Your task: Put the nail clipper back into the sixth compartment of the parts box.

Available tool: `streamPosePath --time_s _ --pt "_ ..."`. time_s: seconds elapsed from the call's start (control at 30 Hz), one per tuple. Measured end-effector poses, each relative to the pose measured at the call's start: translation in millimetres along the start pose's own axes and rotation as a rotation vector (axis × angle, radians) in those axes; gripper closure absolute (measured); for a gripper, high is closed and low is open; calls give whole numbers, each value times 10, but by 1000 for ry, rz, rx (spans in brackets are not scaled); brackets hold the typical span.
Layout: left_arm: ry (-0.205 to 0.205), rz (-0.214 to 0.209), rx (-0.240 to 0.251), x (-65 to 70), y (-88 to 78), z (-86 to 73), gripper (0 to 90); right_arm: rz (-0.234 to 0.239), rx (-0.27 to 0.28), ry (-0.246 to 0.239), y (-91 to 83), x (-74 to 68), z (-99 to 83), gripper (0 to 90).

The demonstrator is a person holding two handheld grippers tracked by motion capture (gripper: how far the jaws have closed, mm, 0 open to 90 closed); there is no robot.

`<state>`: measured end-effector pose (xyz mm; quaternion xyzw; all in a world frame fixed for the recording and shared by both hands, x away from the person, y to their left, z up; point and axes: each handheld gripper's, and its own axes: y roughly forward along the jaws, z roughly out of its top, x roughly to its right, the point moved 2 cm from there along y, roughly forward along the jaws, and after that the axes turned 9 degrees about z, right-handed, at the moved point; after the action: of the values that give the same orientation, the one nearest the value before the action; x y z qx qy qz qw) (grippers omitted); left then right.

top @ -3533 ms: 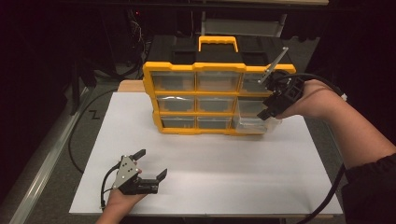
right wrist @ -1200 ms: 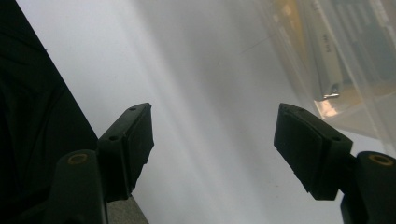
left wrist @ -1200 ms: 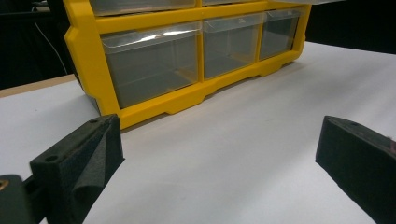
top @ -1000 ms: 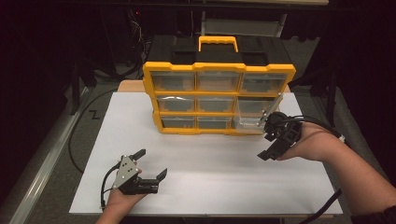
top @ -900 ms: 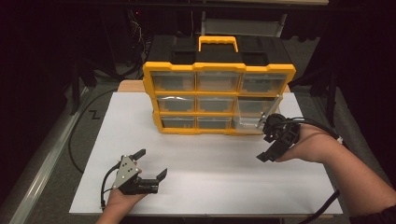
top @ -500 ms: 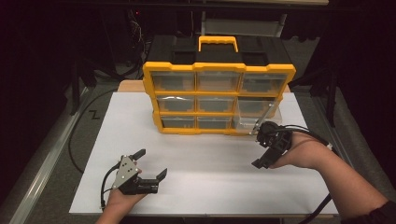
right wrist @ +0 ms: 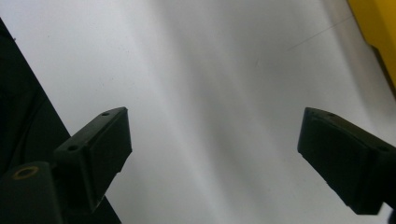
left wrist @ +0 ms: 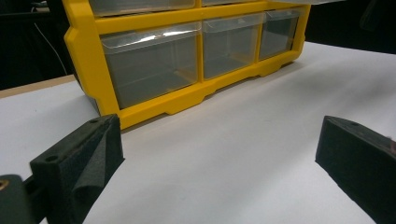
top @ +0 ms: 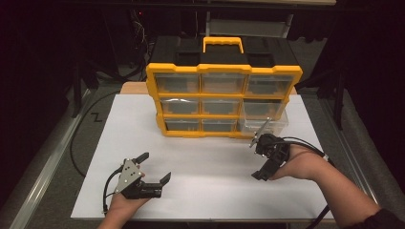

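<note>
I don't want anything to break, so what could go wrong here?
One clear drawer sticks out of the yellow organizer, right behind the right gripper. Lifting that hand carelessly might bump it or tip it out. The gripper's cable lies close by and could snag the drawer's corner too.

No text, label, brand name, number or sign can be read in these pictures. The yellow organizer box [top: 223, 101] has clear drawer fronts, and they carry no readable marking in the high view or in the left gripper view. On the dark floor to the left of this box there is a pale zigzag shape [top: 97, 117]; it maybe looks like a letter Z, but the view is too poor there to say it is writing.
</note>
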<state>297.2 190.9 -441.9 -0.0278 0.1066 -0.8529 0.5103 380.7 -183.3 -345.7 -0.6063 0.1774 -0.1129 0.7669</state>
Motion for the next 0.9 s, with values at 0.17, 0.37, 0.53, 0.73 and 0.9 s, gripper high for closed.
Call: streamPosePath --time_s 0.17,0.37,0.53,0.73,0.9 --pt "2 -1 -2 -1 0 0 16 -12 -2 15 128 4 -5 22" --pt "2 -2 -3 0 1 -1 15 -15 -4 18 305 4 -7 7" --pt "3 -2 -5 0 2 -3 15 -15 -12 23 447 12 -18 7" --pt "3 -4 -6 0 2 -3 15 -27 -7 33 591 29 -33 7" --pt "6 -6 -9 3 3 -4 16 -52 29 38 680 45 -42 7"
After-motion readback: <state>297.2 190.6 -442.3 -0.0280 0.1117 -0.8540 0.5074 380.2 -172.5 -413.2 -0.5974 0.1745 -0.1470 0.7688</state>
